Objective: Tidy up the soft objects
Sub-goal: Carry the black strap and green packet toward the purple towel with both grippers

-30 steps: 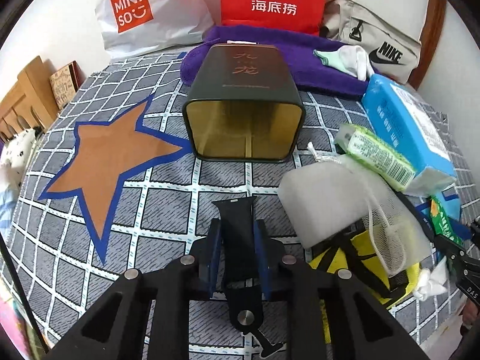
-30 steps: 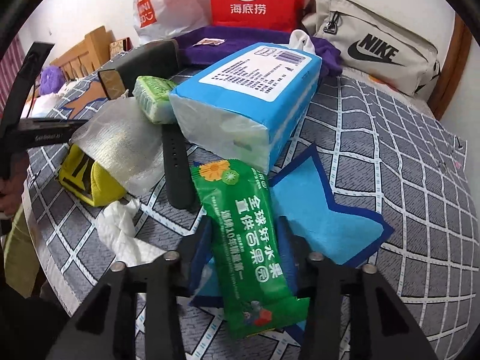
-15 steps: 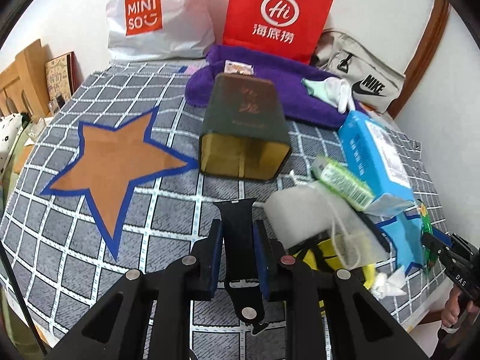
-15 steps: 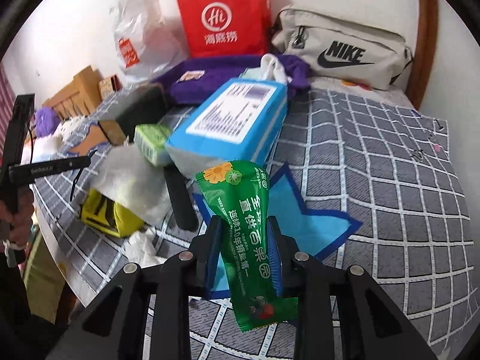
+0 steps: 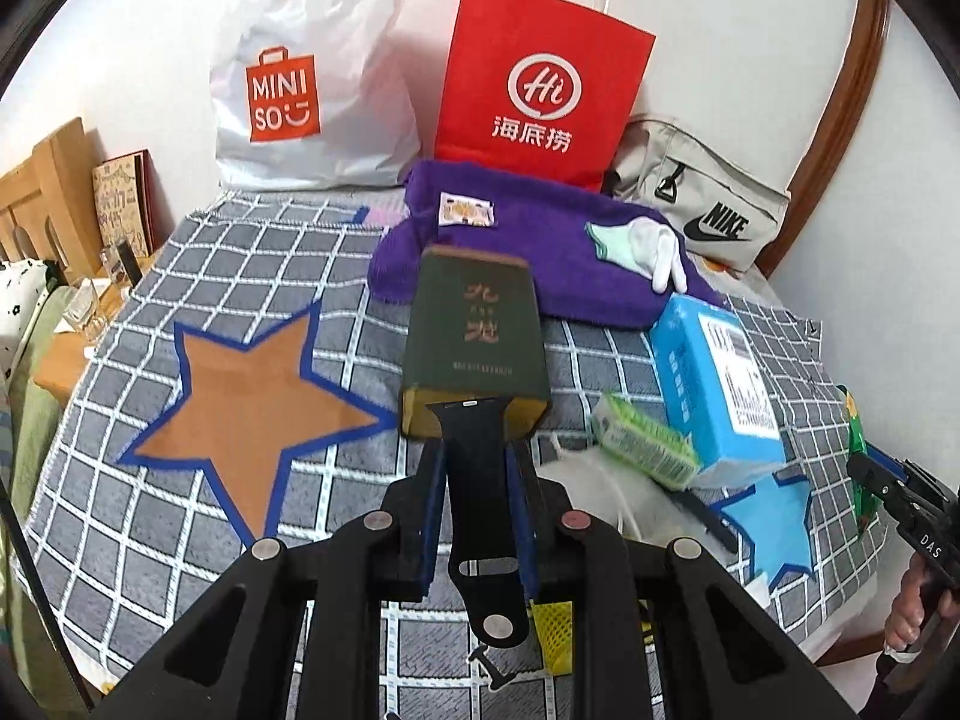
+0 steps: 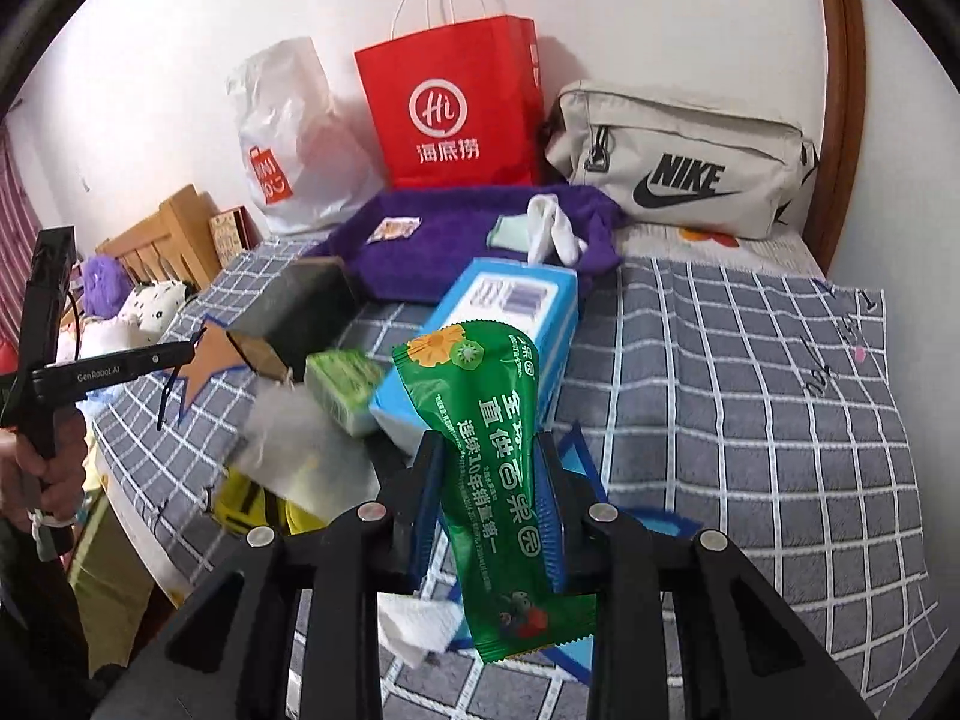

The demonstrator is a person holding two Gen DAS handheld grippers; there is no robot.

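Observation:
My left gripper (image 5: pixel 475 456) is shut on a black watch strap (image 5: pixel 477 480) and holds it in the air in front of the open mouth of a dark green tin (image 5: pixel 474 348) lying on its side. My right gripper (image 6: pixel 491 450) is shut on a green snack packet (image 6: pixel 501 468) and holds it above the bed. A purple towel (image 5: pixel 540 252) with a white glove (image 5: pixel 654 246) on it lies at the back. A blue tissue pack (image 5: pixel 714 384), a green tissue packet (image 5: pixel 648 444) and a white mesh bag (image 6: pixel 294 444) lie between the grippers.
A Miniso bag (image 5: pixel 300 78), a red paper bag (image 5: pixel 540 84) and a Nike pouch (image 5: pixel 702 204) stand along the wall. An orange star (image 5: pixel 252 396) and a blue star (image 5: pixel 774 516) mark the checked blanket. A yellow mesh item (image 6: pixel 252 498) lies near the bed's front edge.
Both grippers have risen and pulled back from the bed, the left with the strap and the right with the green packet lifted off the blue star.

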